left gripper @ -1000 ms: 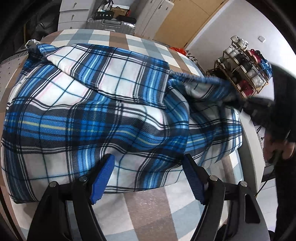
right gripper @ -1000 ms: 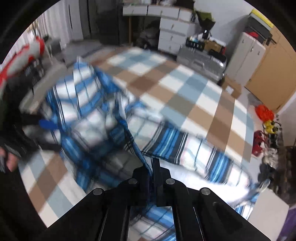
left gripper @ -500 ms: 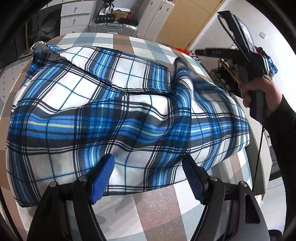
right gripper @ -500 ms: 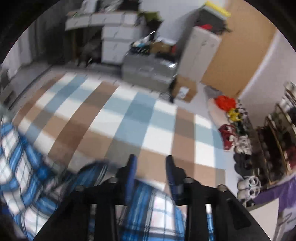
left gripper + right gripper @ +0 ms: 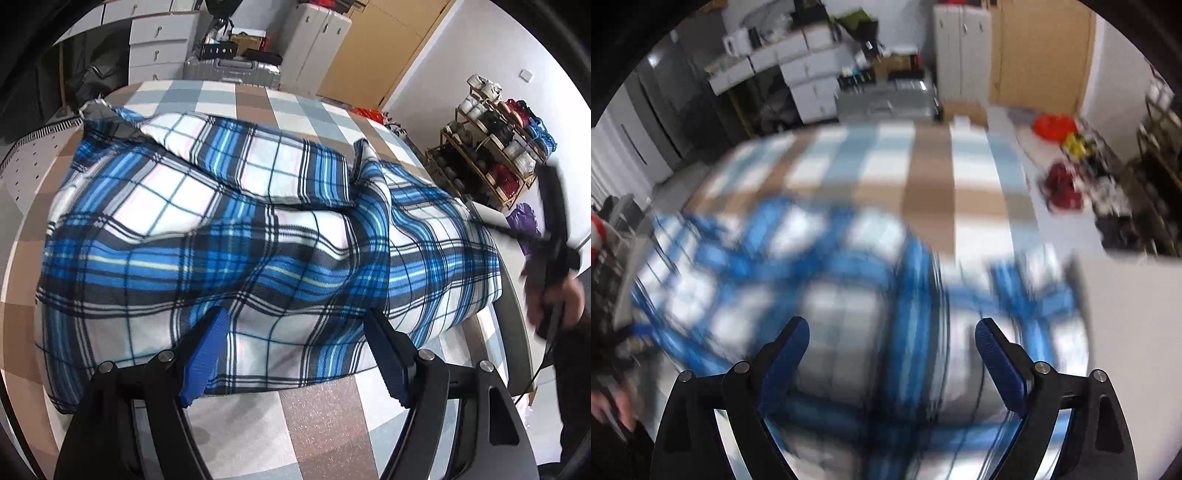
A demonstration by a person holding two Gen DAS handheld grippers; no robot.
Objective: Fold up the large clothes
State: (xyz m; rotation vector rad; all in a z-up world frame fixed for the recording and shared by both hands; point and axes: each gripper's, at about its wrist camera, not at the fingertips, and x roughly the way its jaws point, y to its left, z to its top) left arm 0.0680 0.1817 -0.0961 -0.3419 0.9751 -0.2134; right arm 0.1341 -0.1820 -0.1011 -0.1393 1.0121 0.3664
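Blue plaid garment [image 5: 236, 236] lies folded in a thick bundle across the checkered table [image 5: 325, 417], a top flap laid over the far half and a ridge of bunched cloth running down right of centre; its near hem sits just ahead of the left gripper [image 5: 295, 354]; left jaws stand wide apart over that hem, blue pads [image 5: 207, 350] not pressing the cloth, nothing gripped.

Right gripper [image 5: 892, 363] is spreading its jaws, already wide; blurred plaid cloth shows under and between the fingers but the pads do not pinch it; whole right view is motion-smeared, so fine detail of the cloth edge cannot be told. In the left view the right tool appears at the right edge as a dark blurred shape held in a hand [image 5: 554, 299], off the garment, beyond the table's right side.

Around: silver suitcase [image 5: 232, 70] behind the far table edge; white drawer unit [image 5: 155, 48] to its left; white cabinets [image 5: 314, 40] and a tan door [image 5: 380, 48] further right; shoe rack [image 5: 495, 147] against the right wall, packed with shoes; red bag [image 5: 1054, 125] on the floor near it; purple item [image 5: 521, 218] below the rack; nothing lies on the cloth between either gripper and the fabric; table surface near the left gripper is bare check pattern.
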